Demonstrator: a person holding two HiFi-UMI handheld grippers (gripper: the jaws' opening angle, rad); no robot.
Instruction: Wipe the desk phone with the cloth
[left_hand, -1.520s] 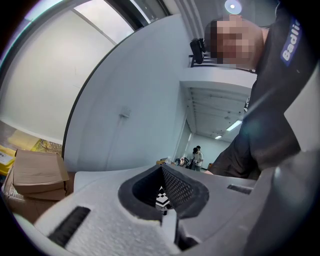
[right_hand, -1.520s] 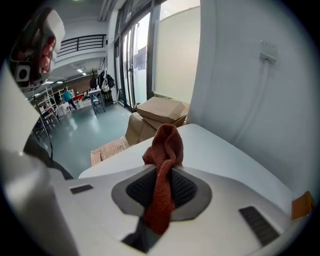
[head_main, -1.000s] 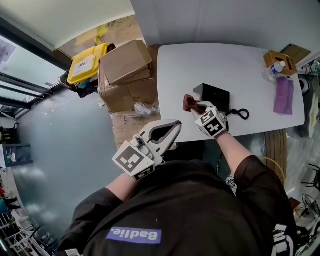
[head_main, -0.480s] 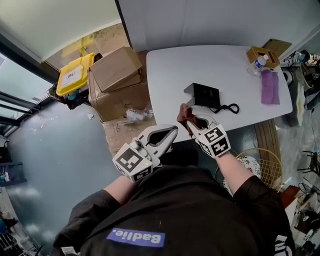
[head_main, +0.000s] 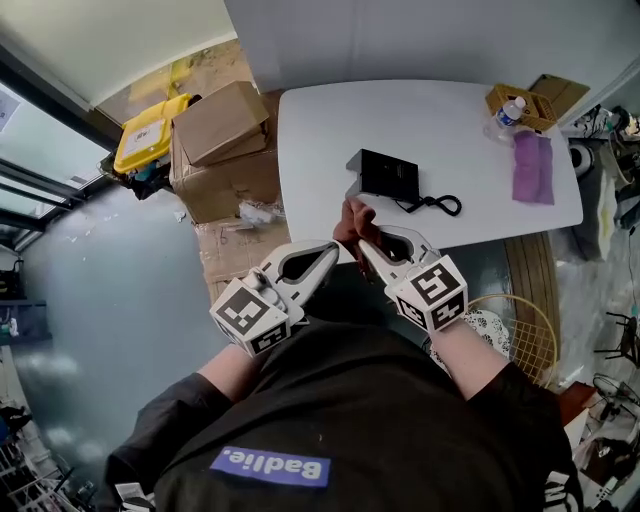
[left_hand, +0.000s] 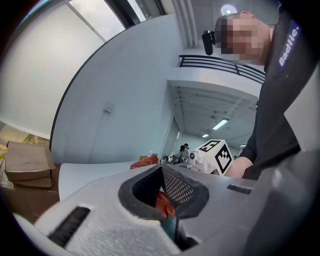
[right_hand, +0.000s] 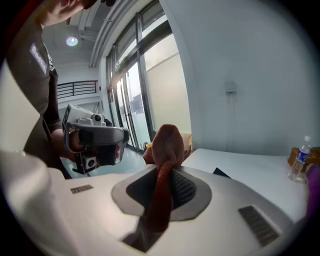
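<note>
The black desk phone (head_main: 386, 175) lies on the white table (head_main: 440, 130), its coiled cord (head_main: 432, 205) trailing right. My right gripper (head_main: 362, 238) hovers at the table's near edge, short of the phone, shut on a red-brown cloth (head_main: 350, 218) that bunches up above the jaws (right_hand: 167, 145). In the right gripper view a corner of the phone (right_hand: 221, 172) shows past the right gripper (right_hand: 162, 172). My left gripper (head_main: 334, 250) is off the table just left of the right one, jaws together with nothing gripped. In the left gripper view the cloth (left_hand: 145, 162) shows beyond the left gripper (left_hand: 161, 170).
Cardboard boxes (head_main: 232, 128) and a yellow case (head_main: 150, 132) stand on the floor left of the table. A purple cloth (head_main: 532, 165), a water bottle (head_main: 505, 112) and a small brown box (head_main: 520, 100) sit at the table's far right. A wire basket (head_main: 515, 335) is below the near edge.
My right gripper has drawn back with the cloth from beside the phone to the table's near edge. The left gripper has stayed shut in about the same place.
</note>
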